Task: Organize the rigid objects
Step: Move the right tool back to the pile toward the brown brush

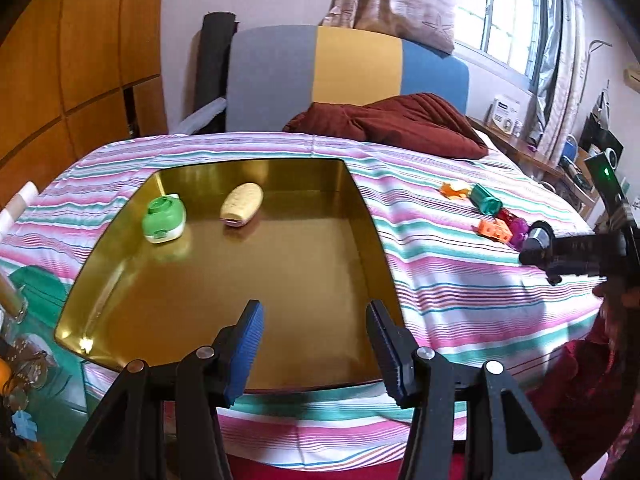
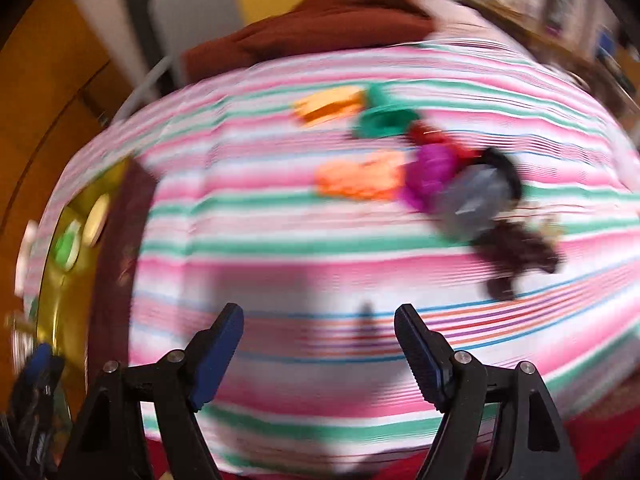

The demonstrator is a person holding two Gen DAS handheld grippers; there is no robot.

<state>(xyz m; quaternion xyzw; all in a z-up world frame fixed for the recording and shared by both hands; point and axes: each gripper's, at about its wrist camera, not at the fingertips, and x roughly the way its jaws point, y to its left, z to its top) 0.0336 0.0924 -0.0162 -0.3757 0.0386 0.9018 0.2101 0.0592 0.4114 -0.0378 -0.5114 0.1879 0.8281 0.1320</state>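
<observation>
On the bed's right side the toy cluster [image 1: 494,216] waits; right gripper [image 2: 320,344], jaws apart and empty, should settle over one piece, then carry it to the gold tray [image 1: 240,280]; left gripper [image 1: 316,344] idles, jaws apart.

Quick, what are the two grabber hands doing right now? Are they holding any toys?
Left gripper: open, holding nothing, above the gold tray.
Right gripper: open, holding nothing, above the striped sheet.

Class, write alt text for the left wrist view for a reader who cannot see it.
An open left gripper hangs empty over a gold tray on a striped bedsheet. The tray holds a green container and a cream bottle; small colourful toys lie on the sheet to its right.
</observation>
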